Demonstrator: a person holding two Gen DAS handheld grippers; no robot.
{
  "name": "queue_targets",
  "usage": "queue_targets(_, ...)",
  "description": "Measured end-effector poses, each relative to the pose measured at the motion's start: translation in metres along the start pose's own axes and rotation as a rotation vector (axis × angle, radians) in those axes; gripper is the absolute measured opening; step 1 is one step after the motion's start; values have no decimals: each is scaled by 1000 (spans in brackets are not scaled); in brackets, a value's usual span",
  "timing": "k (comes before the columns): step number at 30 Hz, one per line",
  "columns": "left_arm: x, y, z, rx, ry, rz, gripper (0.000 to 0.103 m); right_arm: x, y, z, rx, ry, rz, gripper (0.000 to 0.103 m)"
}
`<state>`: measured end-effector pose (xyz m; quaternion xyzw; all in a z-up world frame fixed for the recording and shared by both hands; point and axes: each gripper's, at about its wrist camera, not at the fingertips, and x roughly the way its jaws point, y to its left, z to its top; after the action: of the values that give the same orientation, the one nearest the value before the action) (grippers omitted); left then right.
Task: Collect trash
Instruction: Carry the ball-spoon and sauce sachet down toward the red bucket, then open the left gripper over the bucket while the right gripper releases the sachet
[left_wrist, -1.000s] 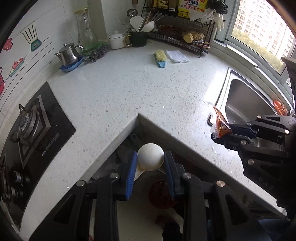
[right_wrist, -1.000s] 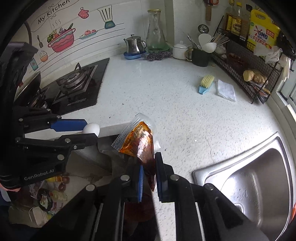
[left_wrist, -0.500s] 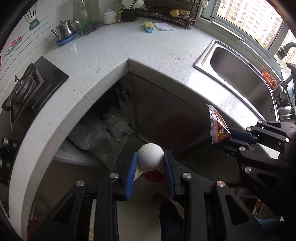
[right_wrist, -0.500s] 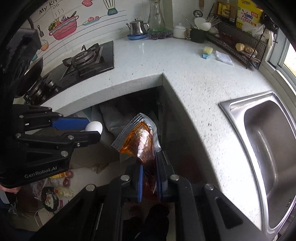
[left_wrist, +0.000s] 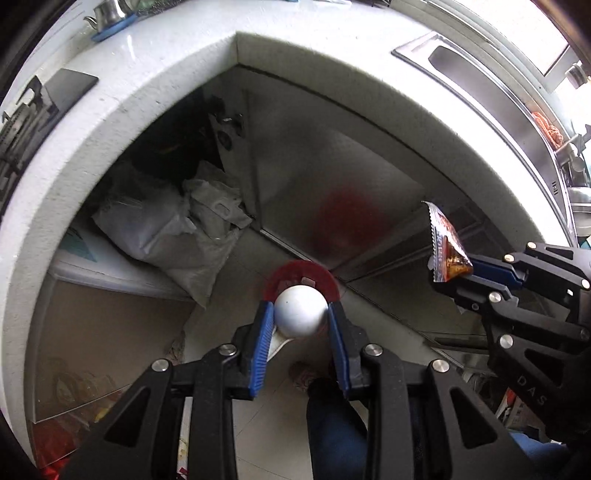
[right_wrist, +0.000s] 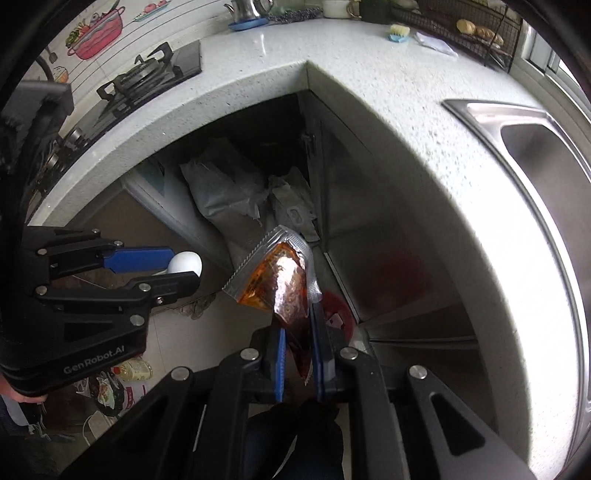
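Eggshell (left_wrist: 301, 311) pinched between left jaws; sauce packet (right_wrist: 282, 280) clamped between right jaws.

I see white speckled stone tabletop (right_wrist: 369, 66) | black gas stove (right_wrist: 144, 77) at its left | steel sink (right_wrist: 535, 147) at right | blue-backed scrub brush (right_wrist: 398, 32) beside white folded cloth (right_wrist: 436, 40) | steel teapot (right_wrist: 246, 10) on blue saucer

One eggshell (left_wrist: 300, 311); one sauce packet (right_wrist: 281, 281); one red bin (left_wrist: 302, 275); two tools (left_wrist: 300, 317) (right_wrist: 298, 334).
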<state>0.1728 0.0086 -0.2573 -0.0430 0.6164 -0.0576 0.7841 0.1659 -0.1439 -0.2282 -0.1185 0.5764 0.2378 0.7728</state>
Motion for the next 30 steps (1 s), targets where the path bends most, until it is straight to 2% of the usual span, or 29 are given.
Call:
queue_targets(11, 41, -7, 5, 19, 45, -45, 29, 14, -15, -10, 43, 40, -36, 11)
queue_targets(12, 43, -7, 6, 15, 44, -45, 35, 15, -16, -11, 46, 43, -38, 11)
queue_targets(13, 44, -6, 6, 3, 38, -44, 45, 17, -17, -12, 51, 48, -40, 11)
queue_targets(16, 47, -5, 9, -8, 43, -71, 58, 19, -21, -14, 63, 58, -43, 11)
queue_targets(17, 46, -5, 9, -5, 45, -70, 59, 19, -22, -15, 68, 61, -42, 11)
queue_targets(21, 43, -8, 8, 11, 48, -32, 60, 20, -24, -15, 71, 60, -37, 11)
queue_targets(30, 27, 9, 1, -33, 23, -21, 60, 26, -14, -9, 18, 60, 2, 11)
